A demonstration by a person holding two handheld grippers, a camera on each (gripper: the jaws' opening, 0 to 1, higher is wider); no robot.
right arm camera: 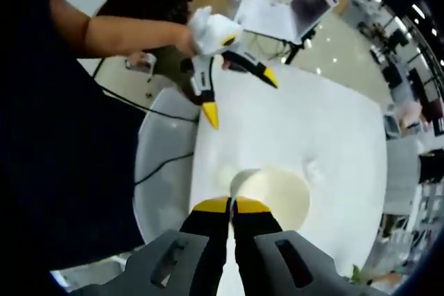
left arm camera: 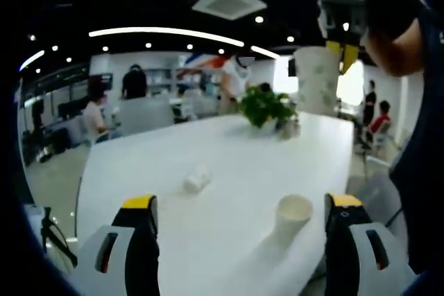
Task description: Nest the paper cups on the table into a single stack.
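In the left gripper view an upright white paper cup point(left arm camera: 293, 211) stands near the table's front edge. Another cup point(left arm camera: 198, 179) lies on its side further in. My left gripper point(left arm camera: 241, 206) is open and low over the table, with the upright cup just inside its right finger. High at the right, my right gripper point(left arm camera: 341, 55) holds a patterned paper cup point(left arm camera: 318, 81) in the air. In the right gripper view my right gripper point(right arm camera: 232, 204) is shut on the rim of that cup point(right arm camera: 277, 195), looking down into it. The left gripper point(right arm camera: 239, 96) shows open above the white table point(right arm camera: 326, 123).
A potted green plant point(left arm camera: 263, 105) stands at the table's far end. A white chair point(right arm camera: 163, 164) sits against the table edge below the person's arm point(right arm camera: 118, 32). An open laptop point(right arm camera: 291, 12) is on another surface beyond. People sit and stand in the office behind.
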